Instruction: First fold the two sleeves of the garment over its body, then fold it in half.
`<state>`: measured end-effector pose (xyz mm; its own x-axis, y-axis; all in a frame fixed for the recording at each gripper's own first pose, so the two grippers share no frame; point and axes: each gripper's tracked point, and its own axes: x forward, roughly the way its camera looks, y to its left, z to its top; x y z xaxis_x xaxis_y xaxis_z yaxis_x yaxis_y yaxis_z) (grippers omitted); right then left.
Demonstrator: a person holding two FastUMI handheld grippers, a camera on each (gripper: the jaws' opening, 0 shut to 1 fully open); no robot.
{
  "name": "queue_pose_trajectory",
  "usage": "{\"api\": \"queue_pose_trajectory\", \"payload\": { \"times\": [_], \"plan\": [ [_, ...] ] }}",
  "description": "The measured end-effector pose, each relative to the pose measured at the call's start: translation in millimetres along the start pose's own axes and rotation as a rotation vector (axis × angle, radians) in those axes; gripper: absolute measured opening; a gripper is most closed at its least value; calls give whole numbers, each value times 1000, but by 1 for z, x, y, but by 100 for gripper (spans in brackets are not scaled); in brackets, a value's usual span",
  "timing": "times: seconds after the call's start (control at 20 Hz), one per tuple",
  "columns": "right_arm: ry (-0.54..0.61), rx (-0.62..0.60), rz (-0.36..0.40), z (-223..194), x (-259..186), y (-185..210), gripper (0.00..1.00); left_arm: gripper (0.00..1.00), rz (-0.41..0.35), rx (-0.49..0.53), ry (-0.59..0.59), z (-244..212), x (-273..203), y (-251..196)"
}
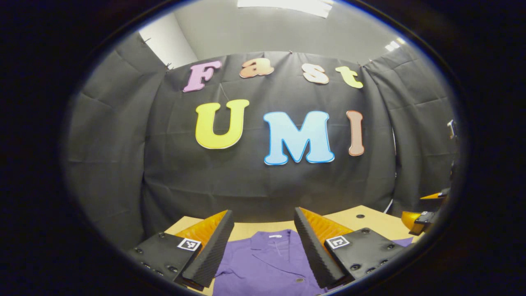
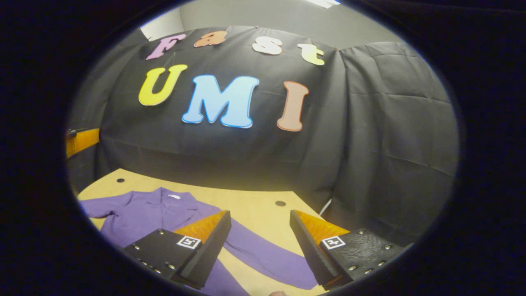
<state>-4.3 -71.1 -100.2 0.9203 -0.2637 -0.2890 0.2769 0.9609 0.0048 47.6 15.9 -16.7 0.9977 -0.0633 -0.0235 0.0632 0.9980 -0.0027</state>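
A purple collared garment [image 1: 263, 263] lies flat on the wooden table [image 1: 370, 218], collar toward the back wall. In the left gripper view, my left gripper [image 1: 263, 213] hovers open over the collar and chest, nothing between its fingers. In the right gripper view, the garment body [image 2: 156, 213] lies to the left, and one long sleeve [image 2: 267, 255] stretches out diagonally beneath my open right gripper [image 2: 259, 214]. The other sleeve [image 2: 92, 207] spreads toward the far left. Each gripper's orange body shows at the edge of the other's view, the right gripper [image 1: 427, 216] and the left gripper [image 2: 82, 142].
Black cloth walls close in behind and beside the table. The tabletop [image 2: 246, 201] has small dark holes [image 2: 280, 203] near its back edge. Its right back corner ends close to the cloth wall.
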Motion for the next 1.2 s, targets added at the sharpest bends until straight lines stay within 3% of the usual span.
{"api": "queue_pose_trajectory", "payload": {
  "times": [0.35,0.75,1.2],
  "plan": [
    [174,54,-139,-62,0,-53,94,95,-11,4,9,-7,1,1],
    [371,157,-276,-139,-3,-100,91,95,-11,7,33,-16,-5,2],
    [576,291,-380,-227,6,-134,92,94,-13,14,71,-28,-7,0]
  ]
}}
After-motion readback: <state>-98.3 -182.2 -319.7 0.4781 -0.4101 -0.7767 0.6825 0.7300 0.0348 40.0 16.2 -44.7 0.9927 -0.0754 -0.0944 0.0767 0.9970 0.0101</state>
